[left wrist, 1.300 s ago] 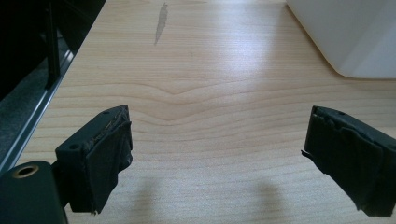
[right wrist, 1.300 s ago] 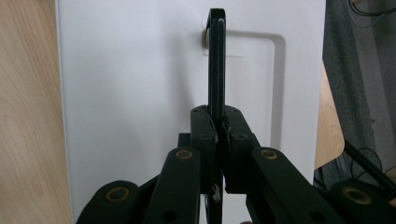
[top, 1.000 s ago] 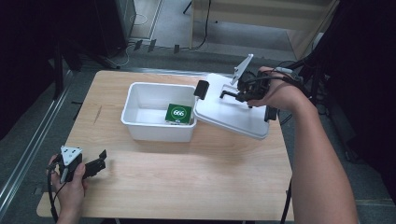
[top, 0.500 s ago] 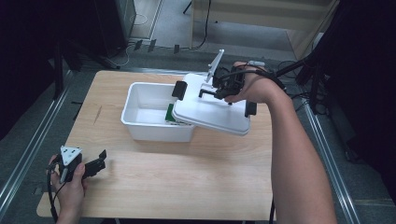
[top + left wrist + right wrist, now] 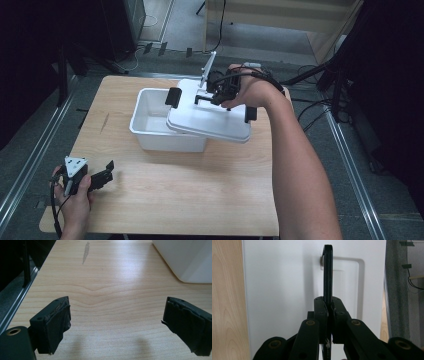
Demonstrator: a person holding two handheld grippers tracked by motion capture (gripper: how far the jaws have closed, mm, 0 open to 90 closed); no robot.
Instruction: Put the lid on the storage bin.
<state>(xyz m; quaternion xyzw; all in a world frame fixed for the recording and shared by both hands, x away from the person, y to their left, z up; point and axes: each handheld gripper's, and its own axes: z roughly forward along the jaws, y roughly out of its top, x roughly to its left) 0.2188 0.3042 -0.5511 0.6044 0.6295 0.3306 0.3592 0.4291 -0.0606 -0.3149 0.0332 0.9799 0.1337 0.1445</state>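
Note:
An open-topped white box stands in the middle of the wooden table. Its white lid, with black clips at both ends, hangs tilted over the box's right half. My right gripper is shut on the lid's upright black handle; in the right gripper view the jaws pinch the handle's thin bar above the lid. Near the table's front left corner, a hand holds my left gripper low, open, with bare wood between its pads. A corner of the box shows beyond them.
The table's left edge meets a metal rail and dark floor. Cables and stands crowd the floor right of the table. A dark streak marks the wood left of the box.
My right gripper has carried the lid leftward, from beside the box to over its right half. The green packet inside the box is now covered. The left gripper has stayed in place.

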